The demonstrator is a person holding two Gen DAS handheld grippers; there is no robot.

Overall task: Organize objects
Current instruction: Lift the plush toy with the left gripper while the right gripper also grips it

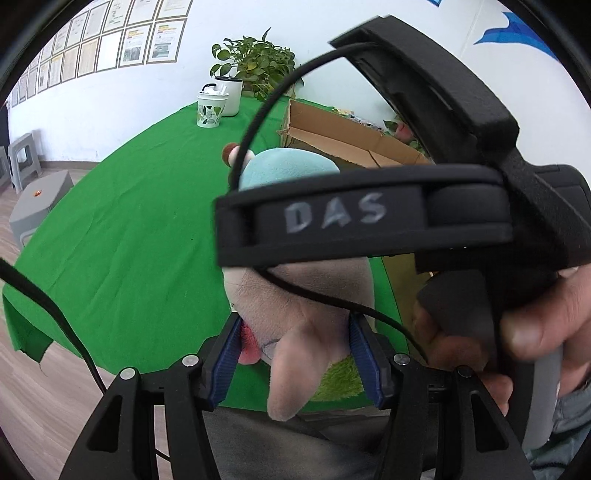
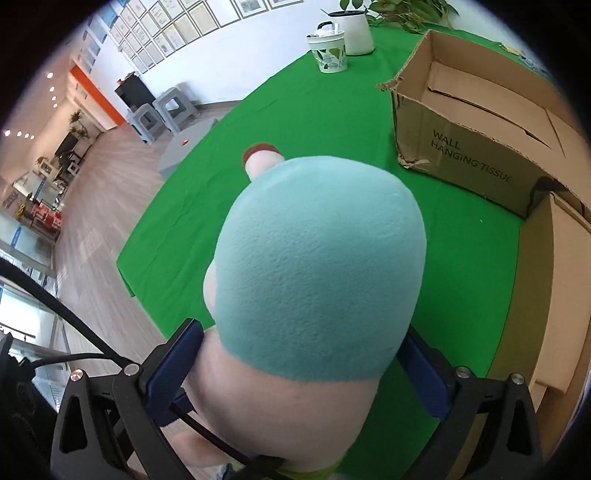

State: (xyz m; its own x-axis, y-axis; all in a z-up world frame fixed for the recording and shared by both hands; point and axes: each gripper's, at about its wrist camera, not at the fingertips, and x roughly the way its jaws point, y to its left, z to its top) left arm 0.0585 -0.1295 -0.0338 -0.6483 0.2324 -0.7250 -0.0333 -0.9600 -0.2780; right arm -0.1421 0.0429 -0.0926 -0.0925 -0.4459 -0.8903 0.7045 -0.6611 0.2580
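A plush toy (image 2: 314,280) with a pale pink body and a light blue patch is held above the green table. My right gripper (image 2: 299,365) is shut on the toy's body, its blue pads pressed into both sides. My left gripper (image 1: 295,358) is shut on a pink limb of the same toy (image 1: 295,325). The right gripper's black body with "DAS" lettering (image 1: 365,218) fills the left wrist view and hides most of the toy. An open cardboard box (image 2: 480,122) stands on the table to the right.
The table has a green cloth (image 2: 295,110). A white leaf-patterned cup (image 2: 330,50) and a white canister (image 2: 354,31) stand at the far edge by a potted plant (image 1: 255,66). A second cardboard box (image 2: 554,295) is near right. Grey stools (image 1: 40,199) stand on the floor left.
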